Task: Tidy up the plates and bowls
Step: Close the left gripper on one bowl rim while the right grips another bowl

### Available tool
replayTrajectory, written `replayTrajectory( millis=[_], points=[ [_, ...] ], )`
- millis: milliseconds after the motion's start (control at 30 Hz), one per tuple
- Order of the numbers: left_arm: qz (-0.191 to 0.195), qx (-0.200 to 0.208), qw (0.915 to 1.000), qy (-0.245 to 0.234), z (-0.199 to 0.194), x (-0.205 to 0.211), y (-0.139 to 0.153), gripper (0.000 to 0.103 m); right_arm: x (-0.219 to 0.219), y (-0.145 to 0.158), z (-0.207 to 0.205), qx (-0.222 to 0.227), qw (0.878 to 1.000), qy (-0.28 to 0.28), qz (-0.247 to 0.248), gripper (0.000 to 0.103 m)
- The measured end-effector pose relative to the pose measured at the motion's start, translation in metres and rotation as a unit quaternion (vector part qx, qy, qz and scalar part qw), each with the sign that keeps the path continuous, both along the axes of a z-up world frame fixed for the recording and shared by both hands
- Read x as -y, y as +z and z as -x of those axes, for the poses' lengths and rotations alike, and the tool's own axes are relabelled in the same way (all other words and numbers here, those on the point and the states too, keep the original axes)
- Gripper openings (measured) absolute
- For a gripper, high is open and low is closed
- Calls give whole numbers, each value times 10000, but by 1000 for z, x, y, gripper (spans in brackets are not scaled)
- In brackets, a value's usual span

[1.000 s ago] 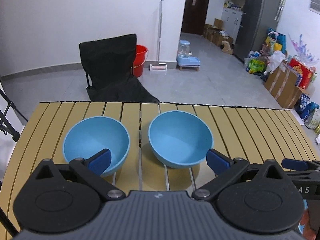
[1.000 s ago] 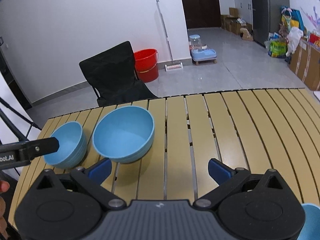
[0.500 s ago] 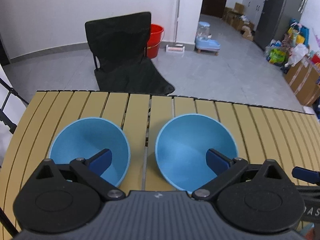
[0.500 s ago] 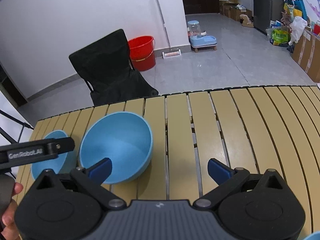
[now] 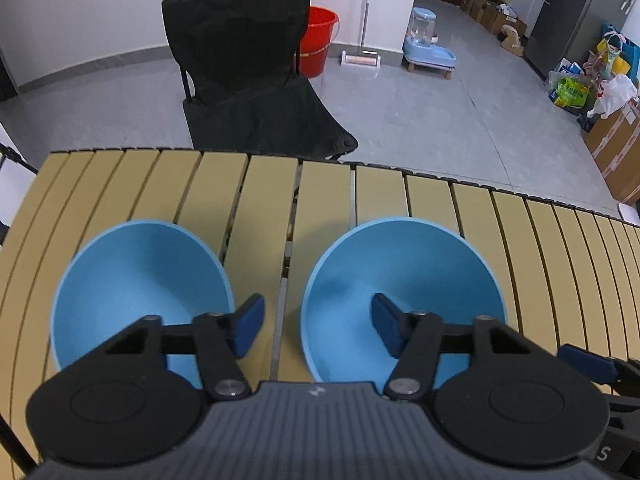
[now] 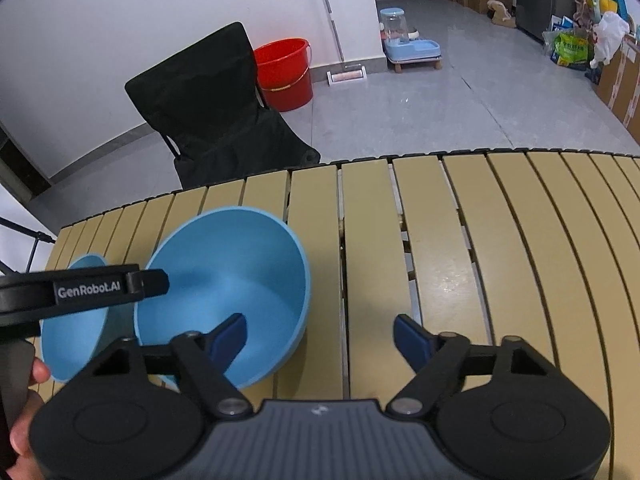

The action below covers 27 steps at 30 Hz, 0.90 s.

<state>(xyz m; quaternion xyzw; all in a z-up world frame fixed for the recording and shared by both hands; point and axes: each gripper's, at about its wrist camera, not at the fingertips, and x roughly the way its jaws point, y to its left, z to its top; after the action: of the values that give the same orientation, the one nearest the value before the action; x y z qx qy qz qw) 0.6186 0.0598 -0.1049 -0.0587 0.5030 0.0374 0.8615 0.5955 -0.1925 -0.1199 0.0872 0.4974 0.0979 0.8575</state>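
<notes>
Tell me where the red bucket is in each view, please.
Left wrist view: red bucket at top centre, partly behind the black chair, on its right.
Right wrist view: red bucket upper left of centre, right of the chair.
Shared landmark: the black chair.

Two blue bowls point(image 5: 140, 280) point(image 5: 400, 276) upright, side by side, apart, on table.

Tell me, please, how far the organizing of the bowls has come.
Nothing looks done: both blue bowls, left bowl and right bowl, sit apart on the slatted table. The left gripper and right gripper are closing, holding nothing. Stacking remains.
</notes>
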Motion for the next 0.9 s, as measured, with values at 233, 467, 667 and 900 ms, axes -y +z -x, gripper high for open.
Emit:
replayTrajectory(
  millis=[233,467,667,900],
  points=[
    [26,-122,9999,20,-7,1,-9,33,-4,-8,-5,-98,9999,61,-5,63],
    [-22,-166,9998,79,-7,3,-15,16,-6,-15,-8,-219,9997,58,-51,50],
    [15,-177,9997,161,-8,-1,-20,9,-4,-19,-10,-301,9993,-3,-200,30],
    [-86,-128,9997,173,-7,2,-23,8,-7,-18,-8,-224,9991,-11,-369,9]
  ],
)
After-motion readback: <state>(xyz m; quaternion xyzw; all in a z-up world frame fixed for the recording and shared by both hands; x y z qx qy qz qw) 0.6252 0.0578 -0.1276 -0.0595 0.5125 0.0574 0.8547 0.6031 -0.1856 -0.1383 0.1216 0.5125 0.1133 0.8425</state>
